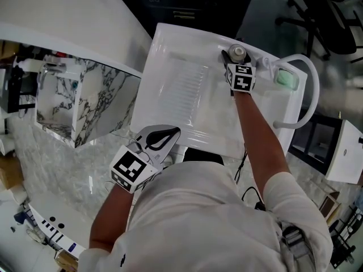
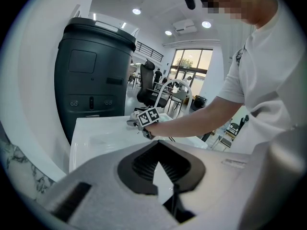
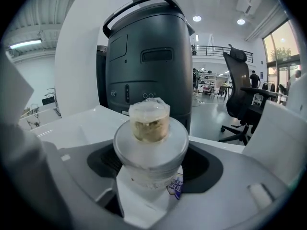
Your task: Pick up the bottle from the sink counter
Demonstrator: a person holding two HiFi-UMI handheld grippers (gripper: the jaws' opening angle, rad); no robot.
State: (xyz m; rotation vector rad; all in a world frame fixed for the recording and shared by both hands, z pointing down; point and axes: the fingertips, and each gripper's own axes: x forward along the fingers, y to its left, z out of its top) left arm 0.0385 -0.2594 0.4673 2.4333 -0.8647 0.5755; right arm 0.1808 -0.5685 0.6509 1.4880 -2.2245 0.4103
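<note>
1 round translucent plastic bottle [image 3: 151,147], seemingly ribbed counter [image 1: 170,67]

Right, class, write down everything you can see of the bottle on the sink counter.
The bottle is small and whitish, seemingly plastic, with a broad rounded shoulder and a narrower clear top showing something yellowish inside. A label with blue print sits low on its side. It stands upright on the white sink counter, near the sink's far rim, between the open jaws of the right gripper, whose pads do not visibly press it. Its base is hidden.
</note>
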